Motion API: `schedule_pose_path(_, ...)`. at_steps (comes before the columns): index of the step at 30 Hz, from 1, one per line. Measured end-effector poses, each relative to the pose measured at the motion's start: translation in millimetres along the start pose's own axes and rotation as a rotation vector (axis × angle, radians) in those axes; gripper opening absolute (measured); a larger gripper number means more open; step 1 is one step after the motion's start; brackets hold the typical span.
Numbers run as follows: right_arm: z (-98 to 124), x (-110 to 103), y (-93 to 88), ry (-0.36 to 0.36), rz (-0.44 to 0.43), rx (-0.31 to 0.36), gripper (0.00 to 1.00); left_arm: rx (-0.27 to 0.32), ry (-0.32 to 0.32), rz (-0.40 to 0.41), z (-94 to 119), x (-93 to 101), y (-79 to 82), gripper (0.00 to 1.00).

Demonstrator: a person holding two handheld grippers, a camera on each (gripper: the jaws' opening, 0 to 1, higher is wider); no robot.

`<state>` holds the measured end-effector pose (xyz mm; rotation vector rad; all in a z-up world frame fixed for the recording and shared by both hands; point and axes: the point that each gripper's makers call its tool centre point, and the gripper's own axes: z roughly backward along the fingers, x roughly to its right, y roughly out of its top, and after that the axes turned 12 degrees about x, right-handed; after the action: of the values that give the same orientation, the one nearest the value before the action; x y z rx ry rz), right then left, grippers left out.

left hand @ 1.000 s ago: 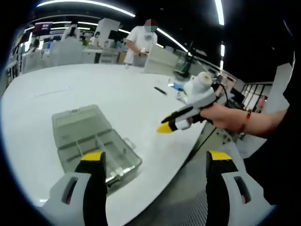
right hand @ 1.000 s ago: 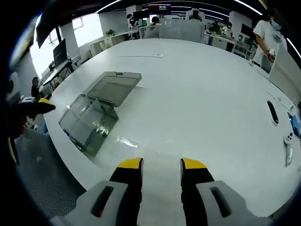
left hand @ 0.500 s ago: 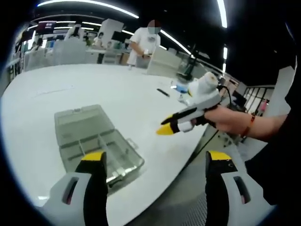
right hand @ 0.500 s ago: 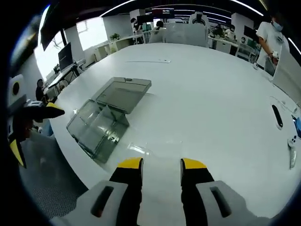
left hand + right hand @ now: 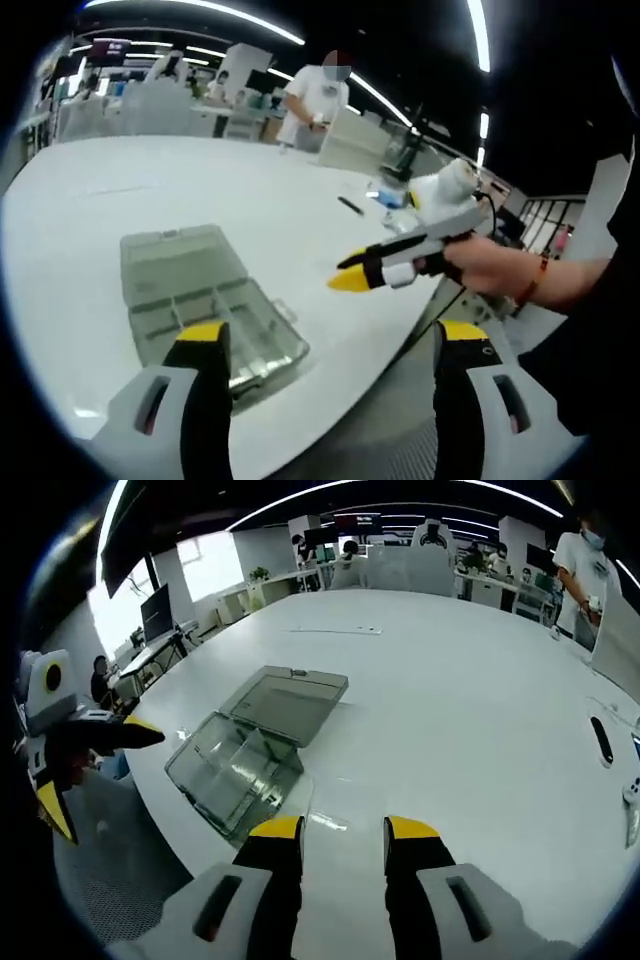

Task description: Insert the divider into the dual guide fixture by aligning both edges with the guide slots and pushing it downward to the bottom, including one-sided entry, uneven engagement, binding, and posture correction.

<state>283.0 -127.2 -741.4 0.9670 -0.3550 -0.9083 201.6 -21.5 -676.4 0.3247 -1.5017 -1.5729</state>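
Observation:
A clear plastic compartment box (image 5: 205, 305) lies on the white table (image 5: 90, 220) with its lid folded back. My left gripper (image 5: 333, 338) hovers near the table's edge beside the box, jaws spread wide and holding nothing. The right gripper (image 5: 352, 277), held in a hand, points toward the box from the right. In the right gripper view the same box (image 5: 235, 770) and its lid (image 5: 290, 702) sit ahead and left. A small clear flat piece (image 5: 326, 821) lies on the table just ahead of my right gripper (image 5: 344, 830), whose jaws stand narrowly apart and empty. The left gripper (image 5: 95, 770) enters at the left.
The round table's edge (image 5: 170, 830) runs close below the box, with floor beyond it. A black pen-like object (image 5: 603, 740) lies far right. A person in white (image 5: 320, 95) stands at the far side, with desks and chairs behind.
The right gripper view has closed in on the box and the clear piece, which now lies at its jaw tips. The left gripper stays wide open beside the box.

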Motion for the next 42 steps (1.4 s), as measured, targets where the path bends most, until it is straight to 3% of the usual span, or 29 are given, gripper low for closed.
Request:
schedule_pose_path(9, 0, -10, 7.1, 0.016, 0.01, 0.035, 0.27, 0.008, 0.015, 0.021, 1, -3.8, -1.4, 0.78)
schedule_pose_path(18, 0, -33, 17.3, 0.079, 0.045, 0.082, 0.27, 0.02, 0.018, 0.062, -3, -6.3, 4.3, 0.7)
schedule_pose_path(26, 0, -43, 23.4, 0.104, 0.063, 0.101, 0.27, 0.044, 0.028, 0.069, -3, -9.6, 8.0, 0.7)
schedule_pose_path(42, 1, -60, 29.2, 0.148, 0.067, 0.129, 0.27, 0.113, 0.053, 0.19, -2, -19.5, 13.8, 0.62)
